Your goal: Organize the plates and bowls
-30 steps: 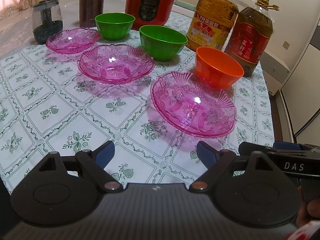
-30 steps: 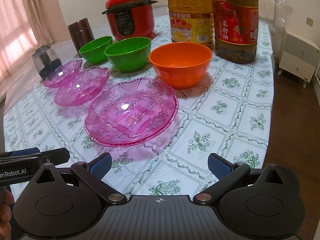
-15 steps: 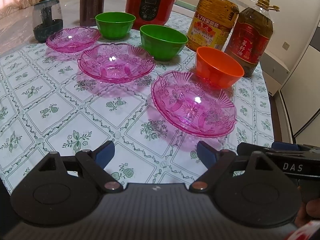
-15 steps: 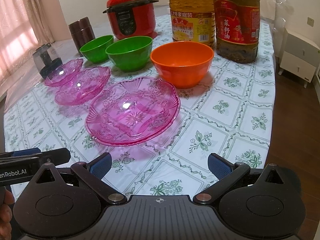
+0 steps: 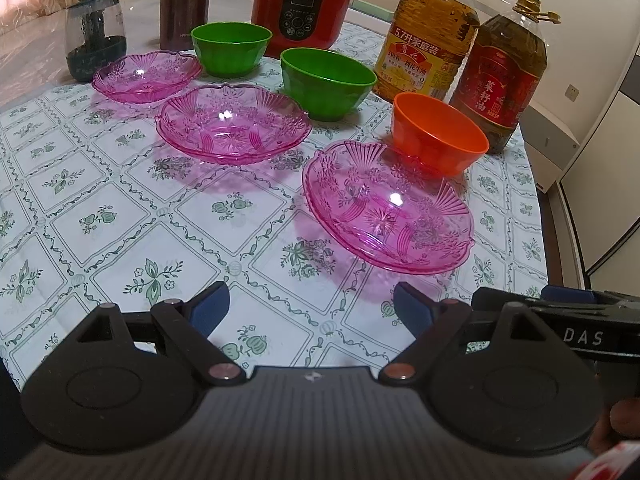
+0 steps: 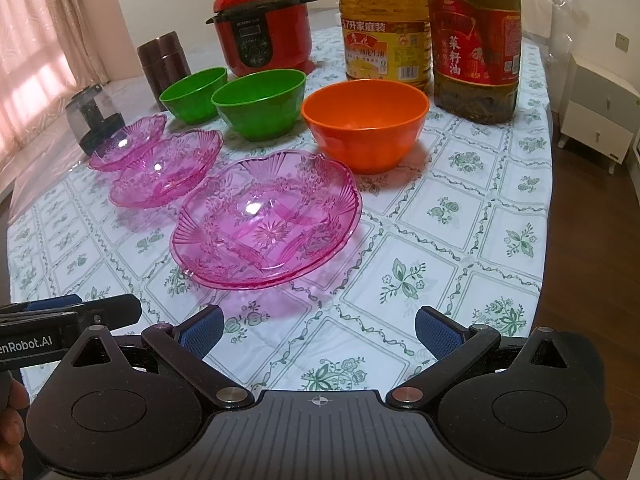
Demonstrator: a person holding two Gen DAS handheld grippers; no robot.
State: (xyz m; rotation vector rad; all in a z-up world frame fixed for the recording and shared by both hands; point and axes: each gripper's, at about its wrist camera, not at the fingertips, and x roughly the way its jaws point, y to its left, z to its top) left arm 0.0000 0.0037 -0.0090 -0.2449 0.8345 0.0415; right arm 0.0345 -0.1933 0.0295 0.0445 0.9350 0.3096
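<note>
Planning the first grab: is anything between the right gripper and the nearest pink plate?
Nothing visible. The right gripper is open, and only bare tablecloth lies between it and the nearest pink plate. The orange bowl sits behind the plate.

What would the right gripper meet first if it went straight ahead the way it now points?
Most likely the nearest pink plate: it lies just ahead of the open right gripper, slightly left of centre. The gripper's height above the tablecloth is unclear, so it might pass over.

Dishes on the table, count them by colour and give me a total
Pink plates: 3
Green bowls: 2
Orange bowls: 1
Total: 6
</note>
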